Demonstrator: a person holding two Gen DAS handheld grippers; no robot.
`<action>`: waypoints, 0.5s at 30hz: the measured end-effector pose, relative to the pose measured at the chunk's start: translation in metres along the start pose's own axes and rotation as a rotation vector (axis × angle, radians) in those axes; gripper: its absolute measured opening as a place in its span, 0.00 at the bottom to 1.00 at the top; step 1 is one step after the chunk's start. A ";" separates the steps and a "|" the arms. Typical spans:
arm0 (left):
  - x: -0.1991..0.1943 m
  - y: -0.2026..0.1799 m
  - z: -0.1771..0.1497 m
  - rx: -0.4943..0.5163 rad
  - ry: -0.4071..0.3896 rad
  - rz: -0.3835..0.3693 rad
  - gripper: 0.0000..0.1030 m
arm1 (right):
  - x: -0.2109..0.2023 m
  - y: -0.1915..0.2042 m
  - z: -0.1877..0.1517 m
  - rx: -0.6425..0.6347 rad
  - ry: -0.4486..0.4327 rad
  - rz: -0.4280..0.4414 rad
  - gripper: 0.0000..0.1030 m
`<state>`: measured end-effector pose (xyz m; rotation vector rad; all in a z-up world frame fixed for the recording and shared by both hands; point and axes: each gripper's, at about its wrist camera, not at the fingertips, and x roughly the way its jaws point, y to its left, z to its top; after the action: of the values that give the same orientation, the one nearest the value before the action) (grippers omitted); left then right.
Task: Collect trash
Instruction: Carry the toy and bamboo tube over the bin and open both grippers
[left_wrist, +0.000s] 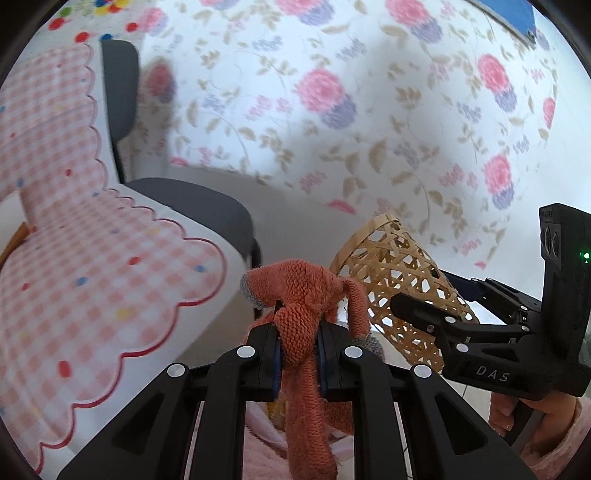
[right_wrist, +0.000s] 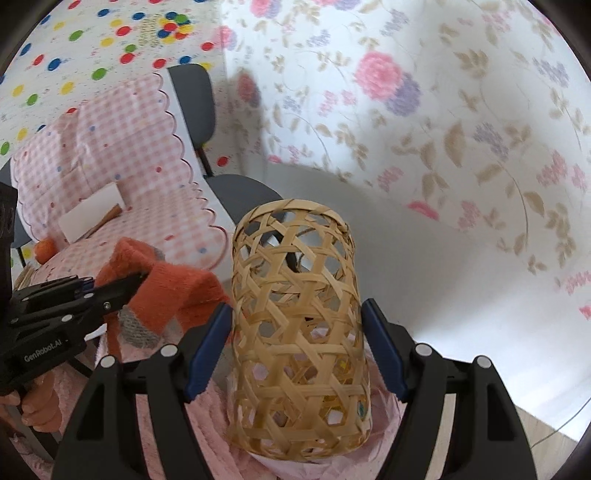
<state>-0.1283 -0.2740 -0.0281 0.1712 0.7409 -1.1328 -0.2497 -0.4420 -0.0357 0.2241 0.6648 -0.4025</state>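
My left gripper is shut on an orange knitted sock with grey toe and heel, which hangs limp from its jaws. It shows in the right wrist view too, held by the left gripper just left of the basket. My right gripper is shut on a tall woven bamboo basket, its blue pads pressed on both sides, open mouth pointing away. The basket also shows in the left wrist view, to the right of the sock, with the right gripper on it.
A table with a pink checked scalloped cloth lies to the left, with a white card and an orange thing on it. A dark chair stands beyond. A flowered curtain hangs behind. Pale floor lies right.
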 end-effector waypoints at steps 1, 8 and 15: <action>0.004 -0.001 0.000 0.005 0.008 -0.002 0.15 | 0.002 -0.004 -0.002 0.010 0.006 -0.005 0.70; 0.033 -0.008 0.004 0.019 0.071 -0.022 0.24 | 0.012 -0.031 -0.005 0.104 0.018 -0.009 0.73; 0.046 -0.008 0.002 0.005 0.113 -0.025 0.66 | 0.010 -0.040 -0.001 0.123 -0.003 -0.023 0.76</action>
<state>-0.1239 -0.3130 -0.0526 0.2325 0.8422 -1.1560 -0.2601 -0.4809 -0.0458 0.3326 0.6403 -0.4664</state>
